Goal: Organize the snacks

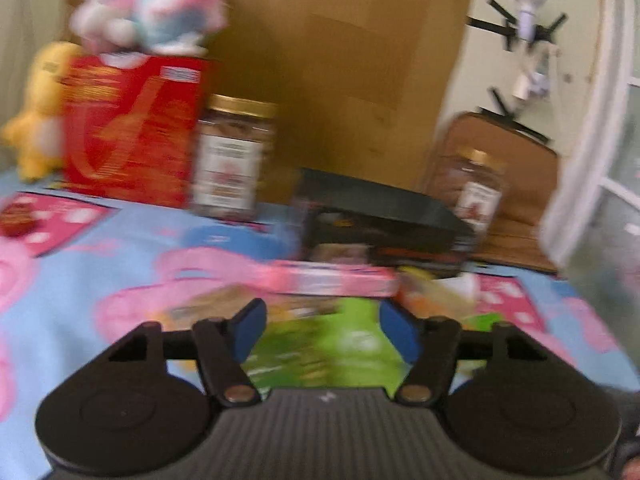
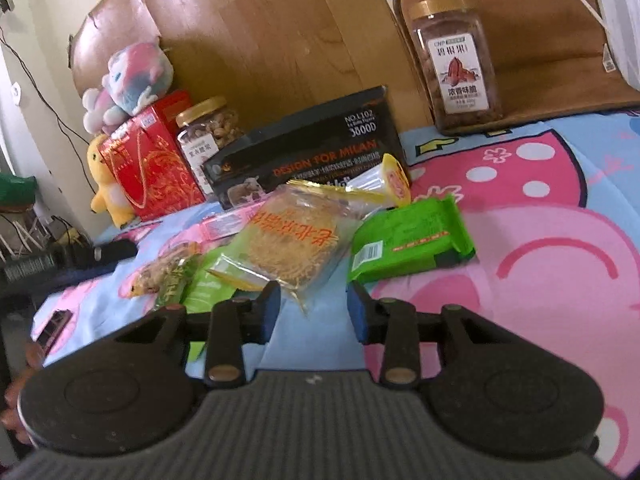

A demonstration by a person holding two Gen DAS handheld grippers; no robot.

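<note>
A: Where is the green snack packet lying?

B: It is lying flat on the cartoon-print bedspread, right under the left hand-held gripper, showing between the two blue pads. That view is blurring, so whether the pads are touching the packet cannot be told. The jaws are standing spread, holding nothing.

A: And its long axis?

B: Too smeared to judge there. In the right wrist view a green packet is lying with its long side running roughly left to right, ahead and a little right of the right hand-held gripper, which is also standing spread and empty. The clear noodle-cake packet is lying directly ahead of it.

A: Which hand seems nearer to a pick?

B: Likely the left, being already over its packet. Behind the pile, the black box, the red gift box and two nut jars are standing near the wooden headboard.
</note>
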